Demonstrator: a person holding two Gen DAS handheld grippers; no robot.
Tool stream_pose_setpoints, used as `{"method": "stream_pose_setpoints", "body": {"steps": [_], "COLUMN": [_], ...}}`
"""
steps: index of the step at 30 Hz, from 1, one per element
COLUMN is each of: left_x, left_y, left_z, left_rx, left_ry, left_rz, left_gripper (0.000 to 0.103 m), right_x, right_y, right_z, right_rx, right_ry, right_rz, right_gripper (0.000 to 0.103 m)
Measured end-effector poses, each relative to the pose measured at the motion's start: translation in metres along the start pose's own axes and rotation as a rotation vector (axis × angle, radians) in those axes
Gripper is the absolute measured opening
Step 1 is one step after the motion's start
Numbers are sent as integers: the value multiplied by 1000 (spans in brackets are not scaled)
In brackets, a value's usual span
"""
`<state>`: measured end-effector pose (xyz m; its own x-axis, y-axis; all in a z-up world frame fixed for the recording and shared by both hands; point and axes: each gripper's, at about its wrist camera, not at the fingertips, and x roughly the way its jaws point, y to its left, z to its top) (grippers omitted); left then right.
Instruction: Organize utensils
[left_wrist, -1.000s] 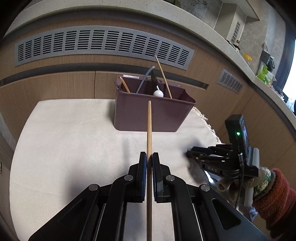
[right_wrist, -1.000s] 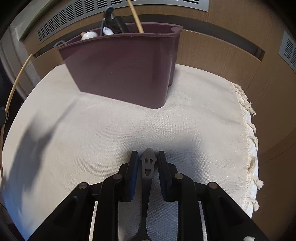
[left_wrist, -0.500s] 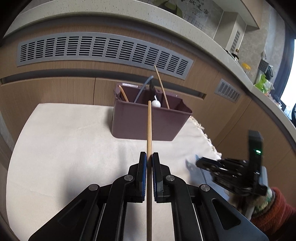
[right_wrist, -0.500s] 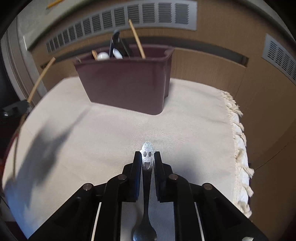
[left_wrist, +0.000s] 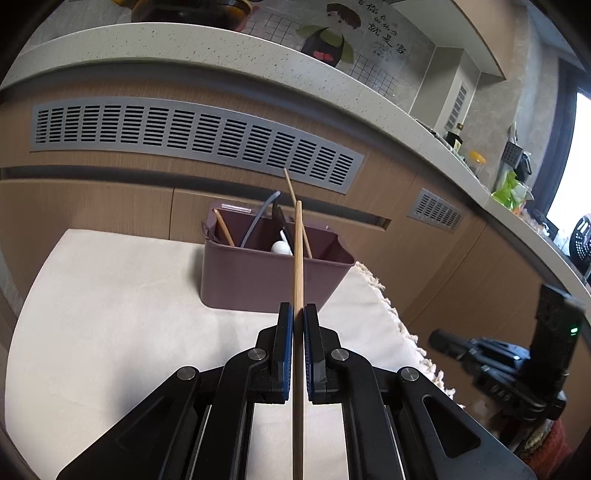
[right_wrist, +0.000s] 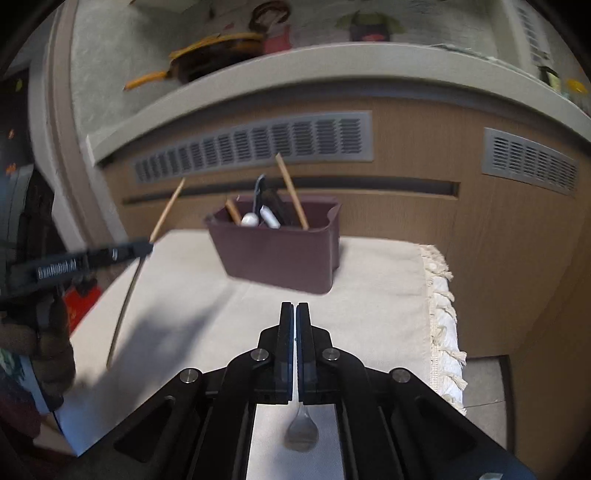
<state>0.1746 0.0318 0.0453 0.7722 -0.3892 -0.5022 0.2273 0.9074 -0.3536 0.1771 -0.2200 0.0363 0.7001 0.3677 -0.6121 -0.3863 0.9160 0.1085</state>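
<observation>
Left wrist view: left gripper (left_wrist: 299, 354) clamps a chopstick (left_wrist: 298, 280) pointing at the bin (left_wrist: 258, 284). Right gripper (right_wrist: 294, 354) is pinched on a spoon (right_wrist: 302, 432), bowl hanging below. Both have risen and pulled back from the cloth (left_wrist: 110, 314) over the last second; the bin, well apart now, looks smaller. Bin already holds chopsticks and spoons. Judgement: both utensils lifted, carry to bin comes next.
</observation>
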Motion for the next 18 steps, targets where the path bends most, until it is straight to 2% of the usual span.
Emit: {"method": "stream_pose_setpoints", "body": {"steps": [4,7,11,13,18], "left_x": [0,3,10,13,13], "left_y": [2,9,15,15,16], "left_z": [-4,-7,-12,-14,-15], "left_rx": [7,0,-22,-23,-21], "left_ry": [20,36,60,70,81], "left_rz": [12,16,8,3,1], "left_gripper": [6,6,6,6,6], "right_x": [23,21,19,11,31], "right_y": [-13,-10,3,7,5], "right_z": [-23,-58,-103,-109,-97], "right_rx": [18,2,-25,-34,16], "right_ry": [200,275,404,338,314], "right_rz": [-1,-30,-21,-46,-53], "right_gripper": [4,9,14,19,21]}}
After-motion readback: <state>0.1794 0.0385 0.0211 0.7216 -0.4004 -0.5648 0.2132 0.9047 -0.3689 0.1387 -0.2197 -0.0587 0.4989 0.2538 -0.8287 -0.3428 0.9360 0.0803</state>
